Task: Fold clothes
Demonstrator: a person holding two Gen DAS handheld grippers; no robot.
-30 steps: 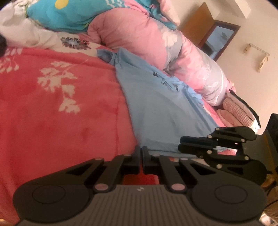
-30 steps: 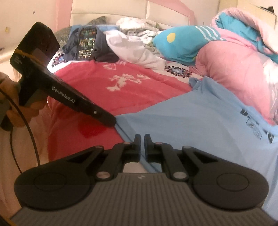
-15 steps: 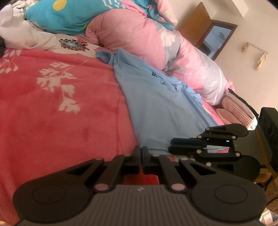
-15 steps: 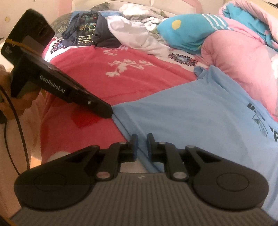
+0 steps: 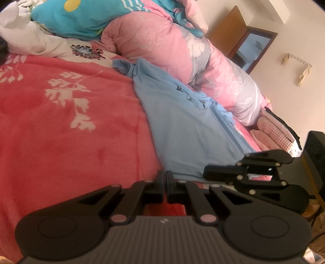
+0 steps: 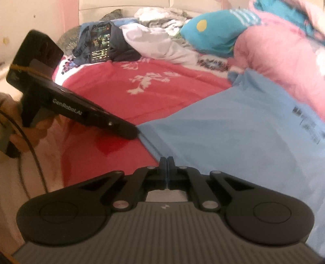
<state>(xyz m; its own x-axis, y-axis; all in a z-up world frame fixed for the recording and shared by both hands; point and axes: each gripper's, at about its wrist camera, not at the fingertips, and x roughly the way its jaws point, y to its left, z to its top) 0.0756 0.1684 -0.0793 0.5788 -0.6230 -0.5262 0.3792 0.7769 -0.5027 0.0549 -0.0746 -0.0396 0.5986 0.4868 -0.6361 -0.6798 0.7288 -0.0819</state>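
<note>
A light blue T-shirt with a dark chest print lies spread on the red flowered blanket, its hem towards me. My left gripper is shut at the hem's left corner. In the right wrist view its tip meets that corner of the T-shirt, and a person's hand holds its handle. My right gripper is shut on the hem further right, with a sliver of blue cloth between the fingers. It also shows in the left wrist view, lying flat at the hem.
A rolled pink quilt lies against the shirt's far side, with a teal pillow behind it. Dark and white clothes are piled at the headboard. Folded pink items sit at the bed's right edge.
The right gripper's fingers, slightly apart half a second ago, have closed on the shirt's hem. The left gripper has stayed shut at the corner, shifting only a little.
</note>
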